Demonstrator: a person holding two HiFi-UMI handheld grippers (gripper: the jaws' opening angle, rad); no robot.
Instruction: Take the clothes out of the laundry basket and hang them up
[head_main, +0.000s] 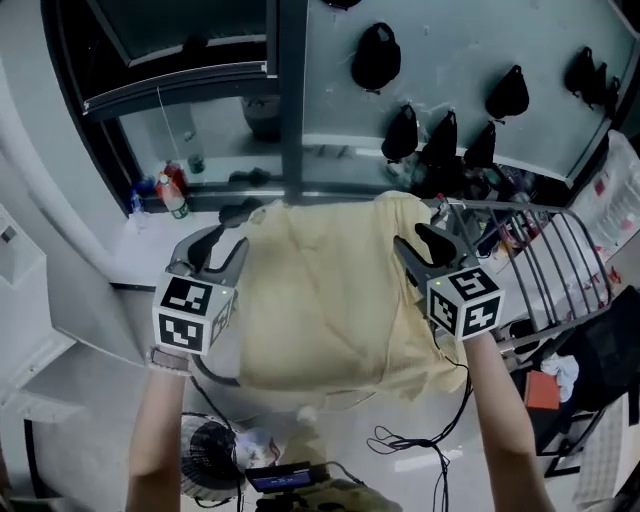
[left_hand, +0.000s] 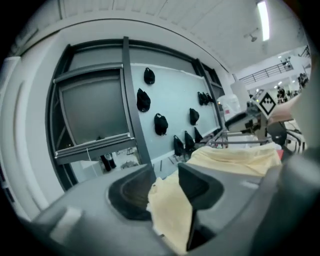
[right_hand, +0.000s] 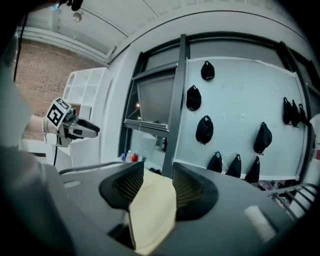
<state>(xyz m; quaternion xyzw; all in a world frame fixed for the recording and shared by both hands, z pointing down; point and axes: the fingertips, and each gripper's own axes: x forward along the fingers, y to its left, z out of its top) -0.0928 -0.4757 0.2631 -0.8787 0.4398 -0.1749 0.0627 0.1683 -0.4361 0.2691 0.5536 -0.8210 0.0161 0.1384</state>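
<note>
Partly, yellow cloth (head_main: 330, 300) hides the drying rack (head_main: 560, 250).

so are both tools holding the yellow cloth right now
Yes, the yellow cloth hangs spread between the left tool and the right tool, with a fold pinched in each.

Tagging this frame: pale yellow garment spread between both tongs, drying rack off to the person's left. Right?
Not quite. The drying rack stands to the person's right, beyond the right tongs, as the head view shows. The pale yellow garment is indeed spread between the left tongs and the right.
</note>
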